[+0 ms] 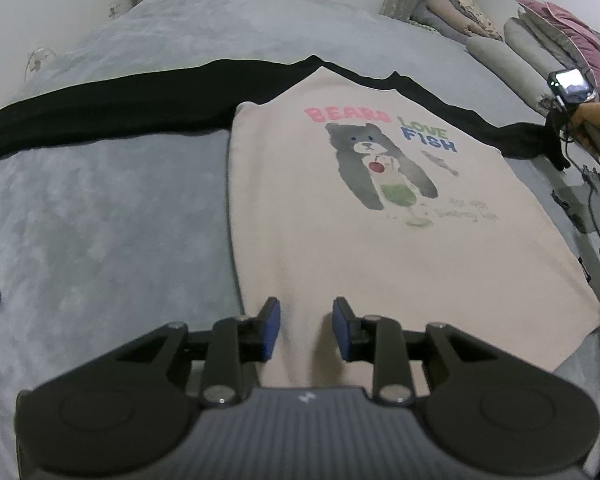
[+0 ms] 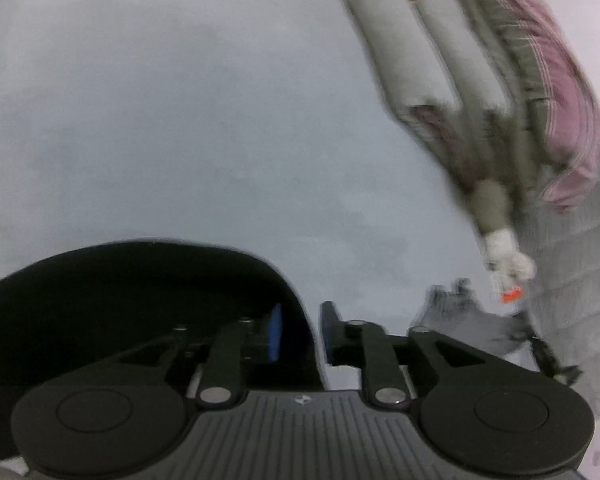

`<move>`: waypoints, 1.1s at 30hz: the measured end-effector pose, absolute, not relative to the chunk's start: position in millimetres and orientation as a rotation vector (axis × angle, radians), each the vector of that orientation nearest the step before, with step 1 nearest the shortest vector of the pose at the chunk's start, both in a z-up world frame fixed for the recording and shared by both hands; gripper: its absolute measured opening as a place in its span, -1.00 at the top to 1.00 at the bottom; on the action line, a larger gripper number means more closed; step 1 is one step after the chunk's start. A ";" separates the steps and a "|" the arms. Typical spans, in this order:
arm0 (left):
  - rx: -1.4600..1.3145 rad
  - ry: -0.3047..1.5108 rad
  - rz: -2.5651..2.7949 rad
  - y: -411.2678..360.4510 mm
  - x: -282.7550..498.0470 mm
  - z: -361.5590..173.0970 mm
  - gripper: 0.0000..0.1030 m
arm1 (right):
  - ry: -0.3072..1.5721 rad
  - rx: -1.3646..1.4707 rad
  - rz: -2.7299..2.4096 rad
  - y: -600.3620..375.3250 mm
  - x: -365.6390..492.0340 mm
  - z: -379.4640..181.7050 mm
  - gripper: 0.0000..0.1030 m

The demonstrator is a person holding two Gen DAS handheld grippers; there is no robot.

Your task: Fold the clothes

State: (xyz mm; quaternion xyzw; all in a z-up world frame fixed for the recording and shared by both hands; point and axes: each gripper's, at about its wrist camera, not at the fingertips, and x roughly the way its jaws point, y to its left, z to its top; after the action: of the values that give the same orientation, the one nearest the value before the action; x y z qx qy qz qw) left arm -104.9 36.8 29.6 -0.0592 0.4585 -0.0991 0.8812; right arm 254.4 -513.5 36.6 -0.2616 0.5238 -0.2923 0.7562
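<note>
Left wrist view shows the shirt [image 1: 380, 208] flat on the bed [image 1: 100, 208], soft and limp, best pinched at a sleeve cuff or hem; left gripper [image 1: 306, 330] spread, right gripper [image 2: 300, 332] likewise.

Matt cotton-like shirt [image 1: 320, 240] on plush, velvety grey bedspread [image 1: 120, 208]; quilted pink cloth pillow [image 2: 556, 92].

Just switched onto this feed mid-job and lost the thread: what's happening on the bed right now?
A person with a gripper in each hand is folding a cream raglan shirt with black sleeves, spread flat, bear print up, on the grey bedspread. The left gripper is open over the shirt's hem, holding nothing. The right gripper is at the end of the right black sleeve, jaws apart with the cloth between them, not yet clamped. No fold is visible yet.
</note>
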 end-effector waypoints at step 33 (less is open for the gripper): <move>-0.047 0.936 -0.218 23.5 -107.7 27.6 0.39 | 0.851 -0.502 0.171 -342.9 248.5 66.1 0.97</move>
State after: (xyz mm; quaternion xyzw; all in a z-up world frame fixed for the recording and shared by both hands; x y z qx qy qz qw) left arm -107.7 23.5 27.6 -0.0225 0.4500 -0.1050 0.8866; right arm 248.5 -342.9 66.1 -0.2405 0.4077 0.0817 0.8771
